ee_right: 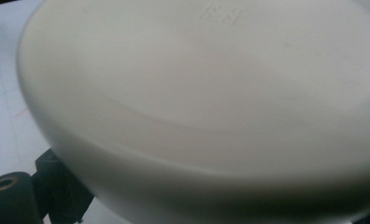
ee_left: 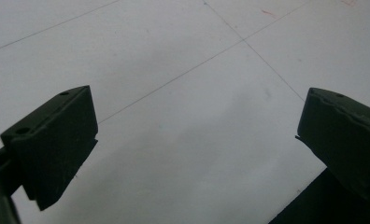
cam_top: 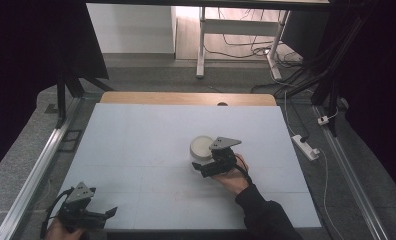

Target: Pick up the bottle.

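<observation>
Resting between the right gripper (cam_top: 204,167) fingers, gripped: white bowl (cam_top: 202,147); left gripper (cam_top: 108,212) fingers apart.

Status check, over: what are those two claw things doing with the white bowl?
Right gripper at the white bowl, grip itself hidden. Left gripper open, idle over bare table. Nothing in the way.

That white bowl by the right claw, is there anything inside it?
The white bowl looks empty: its pale inner surface shows up close with nothing on it. The right claw at its near rim hides the near side and what lies beneath.
</observation>
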Action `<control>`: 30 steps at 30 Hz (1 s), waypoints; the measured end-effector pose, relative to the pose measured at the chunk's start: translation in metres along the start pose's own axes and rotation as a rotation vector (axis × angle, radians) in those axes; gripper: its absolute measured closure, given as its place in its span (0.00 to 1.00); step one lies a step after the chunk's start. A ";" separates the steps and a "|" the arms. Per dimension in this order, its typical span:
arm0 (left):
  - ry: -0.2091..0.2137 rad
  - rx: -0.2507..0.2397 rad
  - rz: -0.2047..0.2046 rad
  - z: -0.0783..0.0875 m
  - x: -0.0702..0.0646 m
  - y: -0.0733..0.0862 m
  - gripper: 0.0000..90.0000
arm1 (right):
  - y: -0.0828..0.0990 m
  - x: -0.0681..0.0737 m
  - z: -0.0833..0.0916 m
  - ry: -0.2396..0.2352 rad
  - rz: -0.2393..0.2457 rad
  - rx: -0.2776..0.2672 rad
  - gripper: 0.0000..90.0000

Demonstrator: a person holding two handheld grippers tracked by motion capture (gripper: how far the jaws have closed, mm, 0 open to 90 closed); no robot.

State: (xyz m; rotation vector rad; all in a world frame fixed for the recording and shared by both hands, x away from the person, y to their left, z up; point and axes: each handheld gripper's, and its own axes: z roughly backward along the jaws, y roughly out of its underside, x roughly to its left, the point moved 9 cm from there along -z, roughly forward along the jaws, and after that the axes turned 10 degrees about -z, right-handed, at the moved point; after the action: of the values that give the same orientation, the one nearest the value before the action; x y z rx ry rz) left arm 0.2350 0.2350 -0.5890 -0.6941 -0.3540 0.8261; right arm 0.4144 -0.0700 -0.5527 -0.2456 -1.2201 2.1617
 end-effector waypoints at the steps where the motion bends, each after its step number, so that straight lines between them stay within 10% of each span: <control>1: 0.000 0.000 -0.001 0.000 0.000 0.000 0.00 | -0.001 0.002 0.001 -0.008 0.005 -0.002 0.07; 30: -0.009 0.002 -0.011 0.000 -0.001 0.000 0.00 | -0.009 0.059 0.031 -0.142 0.041 -0.038 0.07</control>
State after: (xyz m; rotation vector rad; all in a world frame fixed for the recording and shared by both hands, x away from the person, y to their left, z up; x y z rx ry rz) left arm 0.2348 0.2344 -0.5888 -0.6860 -0.3647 0.8187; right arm 0.3584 -0.0525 -0.5196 -0.1366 -1.3468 2.2248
